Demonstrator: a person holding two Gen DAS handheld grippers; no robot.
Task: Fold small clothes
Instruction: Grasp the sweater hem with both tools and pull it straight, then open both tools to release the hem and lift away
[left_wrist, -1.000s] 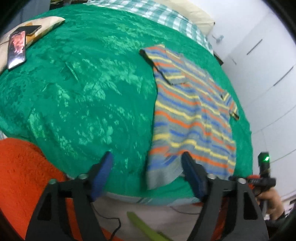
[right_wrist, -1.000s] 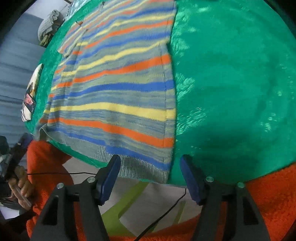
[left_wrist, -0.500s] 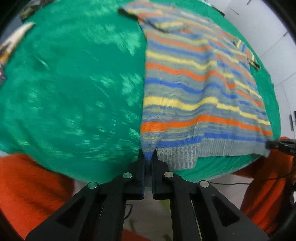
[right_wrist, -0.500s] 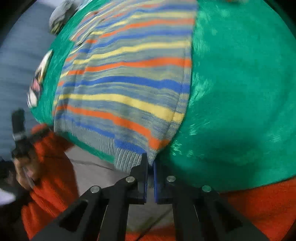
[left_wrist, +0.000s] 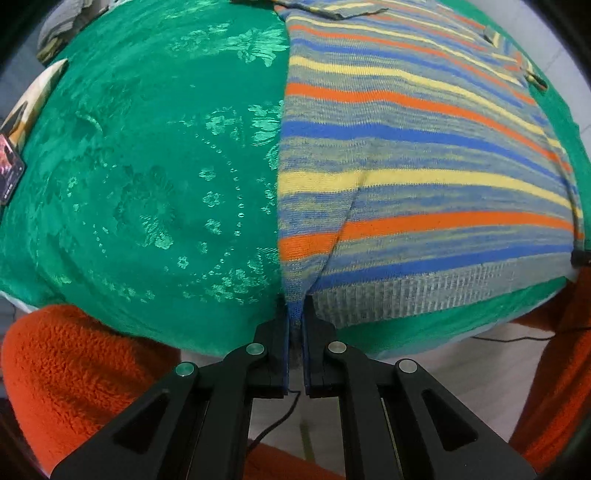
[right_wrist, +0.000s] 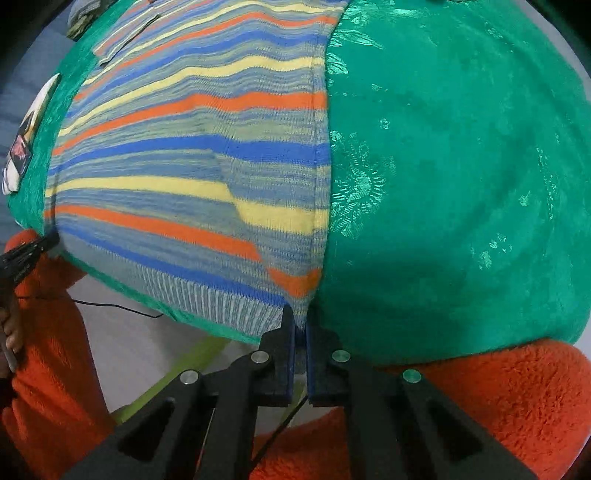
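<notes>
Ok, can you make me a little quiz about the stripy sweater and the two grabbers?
1. True or false: the left gripper is shut on a bottom corner of the striped sweater.
2. What does the sweater lie on: A) a green bedspread, B) a wooden floor, C) a white table?
3. Fill in: the right gripper pinches the sweater's other bottom ____.

Key
1. True: its fingers are closed with the knit hem between them.
2. A.
3. Corner, at the ribbed hem.
</notes>
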